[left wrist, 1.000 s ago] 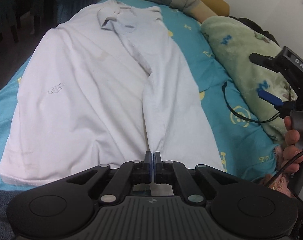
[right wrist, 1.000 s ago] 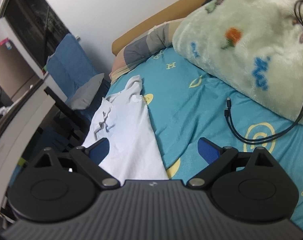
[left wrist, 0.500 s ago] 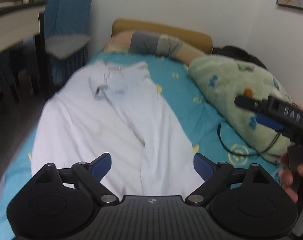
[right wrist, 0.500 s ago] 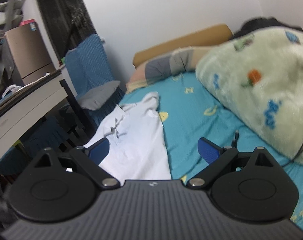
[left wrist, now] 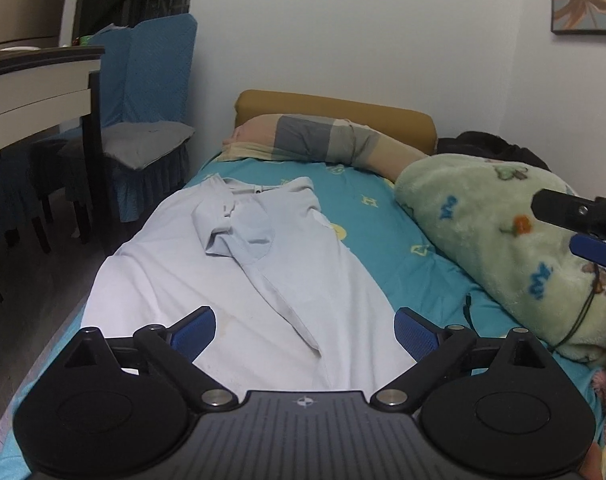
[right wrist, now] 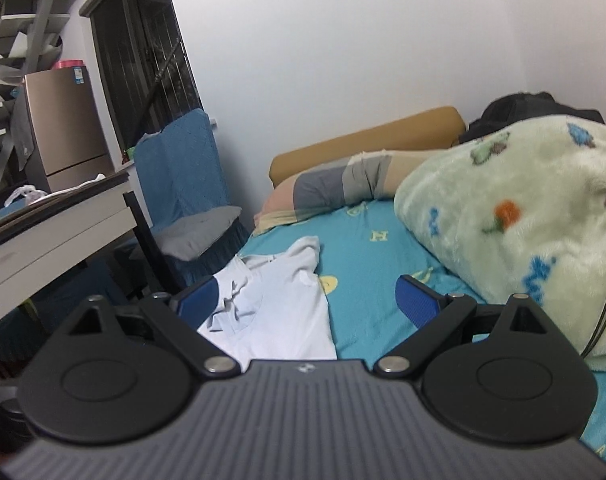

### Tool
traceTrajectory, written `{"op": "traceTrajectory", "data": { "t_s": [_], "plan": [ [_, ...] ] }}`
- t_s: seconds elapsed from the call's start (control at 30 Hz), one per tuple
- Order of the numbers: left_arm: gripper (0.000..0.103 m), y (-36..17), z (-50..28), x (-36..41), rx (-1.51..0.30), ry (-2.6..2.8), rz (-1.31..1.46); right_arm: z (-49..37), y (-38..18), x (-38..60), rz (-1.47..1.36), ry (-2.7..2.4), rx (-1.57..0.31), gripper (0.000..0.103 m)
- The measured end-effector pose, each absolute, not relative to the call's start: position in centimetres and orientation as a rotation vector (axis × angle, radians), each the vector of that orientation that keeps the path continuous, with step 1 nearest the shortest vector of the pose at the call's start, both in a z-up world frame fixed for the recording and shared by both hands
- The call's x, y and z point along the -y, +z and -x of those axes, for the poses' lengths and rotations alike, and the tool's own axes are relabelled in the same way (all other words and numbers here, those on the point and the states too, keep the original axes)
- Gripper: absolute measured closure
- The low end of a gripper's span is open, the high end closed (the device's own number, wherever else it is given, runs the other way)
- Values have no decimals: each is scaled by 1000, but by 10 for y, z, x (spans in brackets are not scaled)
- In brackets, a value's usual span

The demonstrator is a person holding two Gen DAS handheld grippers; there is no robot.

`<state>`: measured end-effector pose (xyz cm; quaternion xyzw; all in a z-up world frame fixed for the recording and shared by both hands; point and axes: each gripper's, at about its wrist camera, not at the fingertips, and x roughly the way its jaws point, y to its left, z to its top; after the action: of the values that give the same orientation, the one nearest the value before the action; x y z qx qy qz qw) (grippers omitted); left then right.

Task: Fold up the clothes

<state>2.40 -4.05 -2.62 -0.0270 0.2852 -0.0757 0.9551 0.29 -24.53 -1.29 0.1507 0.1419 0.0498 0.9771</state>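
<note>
A white polo shirt lies spread on the teal bed sheet, with its right side folded over the middle; its collar end also shows in the right wrist view. My left gripper is open and empty, above the shirt's near end. My right gripper is open and empty, raised over the bed to the right of the shirt. It shows at the right edge of the left wrist view.
A green fleece blanket is bunched along the bed's right side with a black cable beside it. A striped pillow lies at the headboard. A blue-covered chair and a table stand left of the bed.
My left gripper let go of the shirt's near edge, opened, and lifted back and up. My right gripper also rose and tilted up, staying open.
</note>
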Motion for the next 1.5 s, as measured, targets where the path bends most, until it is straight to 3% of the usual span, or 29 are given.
{"op": "traceTrajectory", "data": {
  "t_s": [0.6,1.03,1.3,1.5],
  "plan": [
    [5,-18,-8,31,-528,-109,88,0,-24,215,-205,109,-300,6],
    [2,15,10,-5,-531,-158,22,9,-21,184,-71,125,-288,6],
    [2,29,8,-84,-498,14,65,-92,-2,104,125,339,-470,7],
    [2,0,-13,-132,-582,80,244,-213,-37,-30,357,503,-626,7]
  ]
}}
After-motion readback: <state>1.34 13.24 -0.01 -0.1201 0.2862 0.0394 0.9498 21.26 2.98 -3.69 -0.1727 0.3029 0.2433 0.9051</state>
